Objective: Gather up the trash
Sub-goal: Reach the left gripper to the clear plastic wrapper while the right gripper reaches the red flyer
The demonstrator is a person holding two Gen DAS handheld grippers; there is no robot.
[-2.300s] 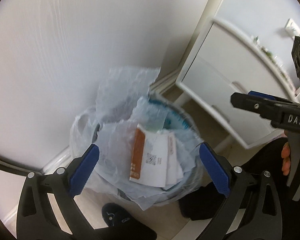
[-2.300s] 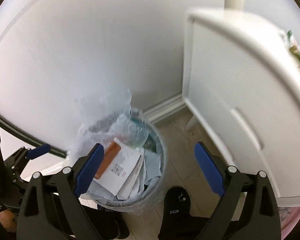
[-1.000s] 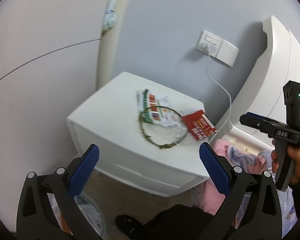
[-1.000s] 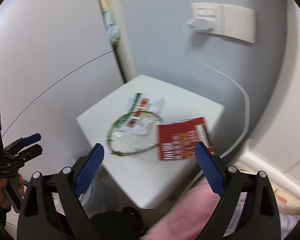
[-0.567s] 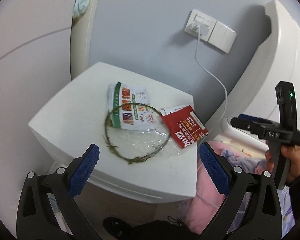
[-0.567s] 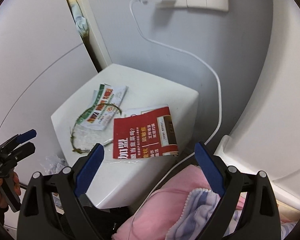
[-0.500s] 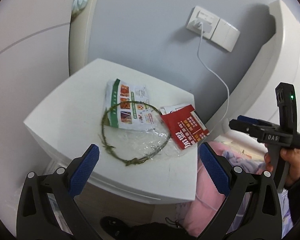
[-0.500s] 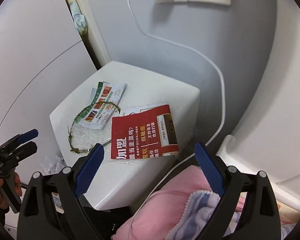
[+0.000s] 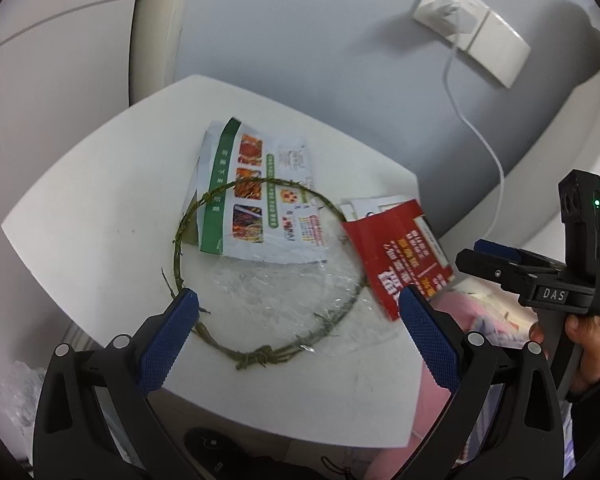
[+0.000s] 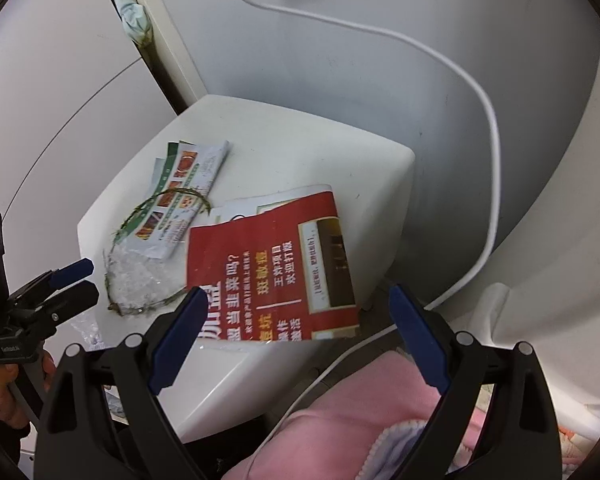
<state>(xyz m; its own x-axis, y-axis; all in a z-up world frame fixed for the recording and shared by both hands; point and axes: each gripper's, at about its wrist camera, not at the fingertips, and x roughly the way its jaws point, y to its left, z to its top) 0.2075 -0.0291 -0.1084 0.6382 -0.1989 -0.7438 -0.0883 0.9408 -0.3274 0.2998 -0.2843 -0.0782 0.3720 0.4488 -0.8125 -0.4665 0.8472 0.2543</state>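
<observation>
Trash: red printed paper flyer (image 10: 272, 264), green-edged leaflet (image 9: 260, 196), twig ring (image 9: 260, 280) on white tabletop (image 9: 100, 208). I've swung from bin; both my jaws wide, empty — next pickup.

Green-edged food leaflet (image 9: 260, 204): you see it flat, at the back of the white tabletop.
Thin green twig ring (image 9: 260, 350): lies across the leaflet and crinkled clear plastic sheet (image 9: 284, 300).
Red printed flyer (image 10: 276, 268): flat, overhanging the tabletop's edge.
</observation>
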